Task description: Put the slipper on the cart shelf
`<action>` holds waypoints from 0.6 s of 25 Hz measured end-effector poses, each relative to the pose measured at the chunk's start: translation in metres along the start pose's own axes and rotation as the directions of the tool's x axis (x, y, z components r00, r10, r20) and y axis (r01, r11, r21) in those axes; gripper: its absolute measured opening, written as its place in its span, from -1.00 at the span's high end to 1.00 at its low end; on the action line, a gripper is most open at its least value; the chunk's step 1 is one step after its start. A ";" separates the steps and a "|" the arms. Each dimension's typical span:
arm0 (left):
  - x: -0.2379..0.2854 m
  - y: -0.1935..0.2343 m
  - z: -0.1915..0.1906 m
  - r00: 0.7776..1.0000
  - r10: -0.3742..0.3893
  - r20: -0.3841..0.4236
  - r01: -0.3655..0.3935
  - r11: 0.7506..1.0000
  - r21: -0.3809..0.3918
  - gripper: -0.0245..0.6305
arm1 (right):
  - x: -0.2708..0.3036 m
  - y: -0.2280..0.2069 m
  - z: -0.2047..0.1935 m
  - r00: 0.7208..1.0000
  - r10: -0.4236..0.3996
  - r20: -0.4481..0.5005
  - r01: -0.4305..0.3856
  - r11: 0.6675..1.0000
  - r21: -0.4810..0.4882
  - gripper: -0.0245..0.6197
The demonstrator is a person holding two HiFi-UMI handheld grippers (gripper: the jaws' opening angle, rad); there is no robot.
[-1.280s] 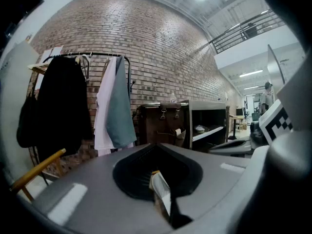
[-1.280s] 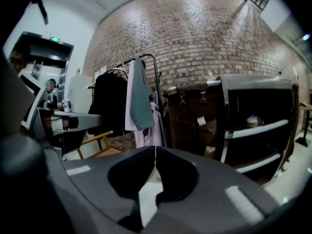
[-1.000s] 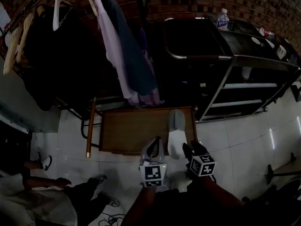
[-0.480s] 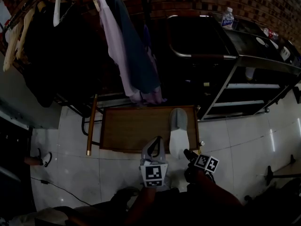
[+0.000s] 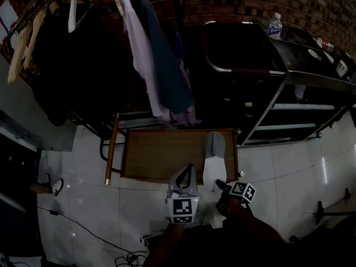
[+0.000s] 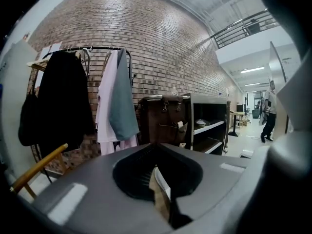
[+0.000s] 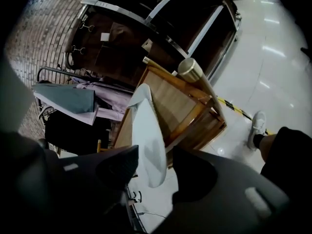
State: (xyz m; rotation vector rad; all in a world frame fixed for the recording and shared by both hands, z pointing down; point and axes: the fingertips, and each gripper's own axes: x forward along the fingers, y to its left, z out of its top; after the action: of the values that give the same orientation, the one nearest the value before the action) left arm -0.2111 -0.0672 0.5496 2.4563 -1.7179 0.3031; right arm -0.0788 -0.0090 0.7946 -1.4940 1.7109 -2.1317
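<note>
A pale slipper point(image 5: 214, 159) lies lengthwise on the right part of the low wooden cart shelf point(image 5: 158, 154), its heel over the near edge. My right gripper point(image 5: 222, 186) sits just off that heel. In the right gripper view the slipper point(image 7: 146, 126) runs sole-side between the jaws of my right gripper point(image 7: 153, 156), with a gap on the right side. The jaws have just closed a little and stand open. My left gripper point(image 5: 183, 189) is shut on a second grey slipper point(image 5: 182, 178), which fills the lower part of the left gripper view point(image 6: 97, 189).
A clothes rack with hanging garments point(image 5: 153, 65) stands behind the shelf. A black metal cart point(image 5: 289, 93) with a bottle point(image 5: 275, 24) is at right. The shelf's wooden handle bar point(image 5: 113, 149) is at left. A person's shoe point(image 7: 256, 126) rests on the tiled floor.
My right gripper has dropped lower and rolled over, drawing back from the pale slipper, which stays on the shelf. The left gripper has kept still. A crouching person at the lower left has gone from view.
</note>
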 end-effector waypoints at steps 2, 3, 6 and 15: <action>0.000 0.002 0.000 1.000 0.007 -0.001 -0.007 1.000 -0.001 0.88 | 0.001 -0.002 0.003 1.000 -0.013 0.008 0.013 1.000 -0.005 0.47; 0.000 0.003 0.000 1.000 0.010 -0.002 -0.010 1.000 -0.002 0.88 | 0.002 -0.001 0.004 1.000 -0.010 0.011 0.011 1.000 -0.014 0.55; 0.002 0.004 -0.001 1.000 0.012 -0.002 -0.012 1.000 -0.006 0.87 | 0.002 0.006 0.004 1.000 0.004 0.003 -0.004 0.999 -0.045 0.62; 0.006 0.003 0.002 1.000 0.007 0.016 -0.007 1.000 -0.024 0.87 | -0.019 0.037 0.008 0.999 0.013 0.047 -0.005 0.983 -0.181 0.75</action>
State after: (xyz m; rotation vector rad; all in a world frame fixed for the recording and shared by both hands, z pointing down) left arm -0.2121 -0.0741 0.5489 2.4435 -1.7265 0.2621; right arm -0.0816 -0.0191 0.7535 -1.5611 1.9368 -1.9649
